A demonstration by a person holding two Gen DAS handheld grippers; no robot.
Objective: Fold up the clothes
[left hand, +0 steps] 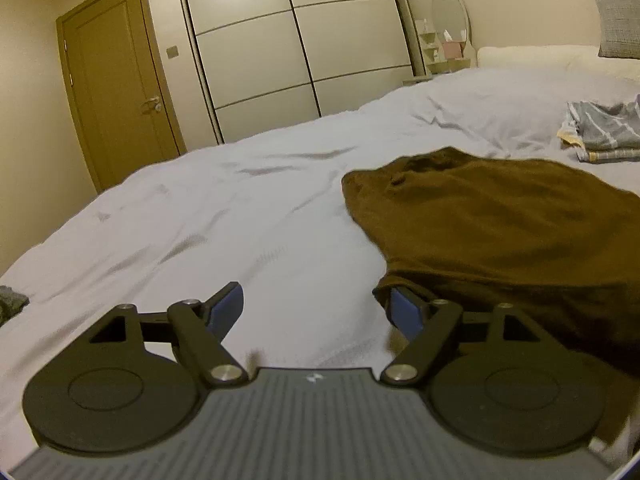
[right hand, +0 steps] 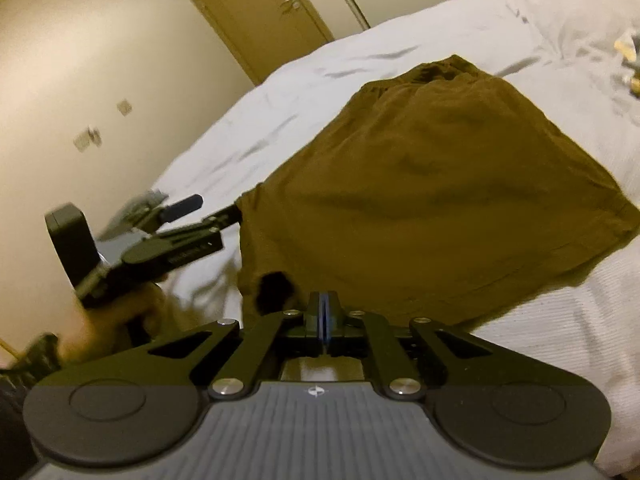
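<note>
Left wrist view: the left gripper [left hand: 316, 308] stands wide open, blue pads apart; its right-hand finger touches, or sits just under, the near corner of the brown garment [left hand: 500, 224], nothing gripped; the garment lies on the white bed sheet [left hand: 200, 220], a soft matt knit, spread mostly flat with a rumpled far edge; beyond it a grey striped folded pile [left hand: 604, 132] rests on the same sheet, judged to be work already done; a brown door [left hand: 116, 92] and panelled wardrobe [left hand: 296, 48] stand behind.

Right wrist view: the right gripper [right hand: 324, 312] has its fingers pressed together at the garment's near hem; whether cloth is pinched between them cannot be told for certain, though the hem reaches right to the tips; the garment [right hand: 432, 184] shows a stitched hem and a roughly trapezoid outline; the person's hand [right hand: 116, 320] carries the left gripper [right hand: 212, 210] at its left corner; judged: this piece is not yet folded, the first fold remaining.
</note>
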